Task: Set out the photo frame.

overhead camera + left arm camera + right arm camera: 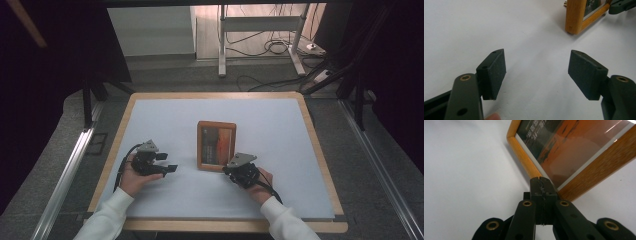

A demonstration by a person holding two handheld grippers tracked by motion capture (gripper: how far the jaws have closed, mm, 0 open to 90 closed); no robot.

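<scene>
The right tongs (541,185) are pressed together, their tips at the near corner of the picture frame (216,145); whether they pinch its edge I cannot tell. The left tongs (537,72) are spread wide over the bare white surface (280,125), holding nothing. The wooden frame stands mid-surface, long axis running away from the person, picture facing the person.

A: What do the right gripper's (541,185) fingers (535,188) look like here?

B: Pressed flat together, no gap between the pads, tips at the near corner of the wooden picture frame (584,178).

A: And the frame?

B: It fills the far right, with an orange picture behind glass. The white tabletop (466,175) spreads out to the left.
</scene>
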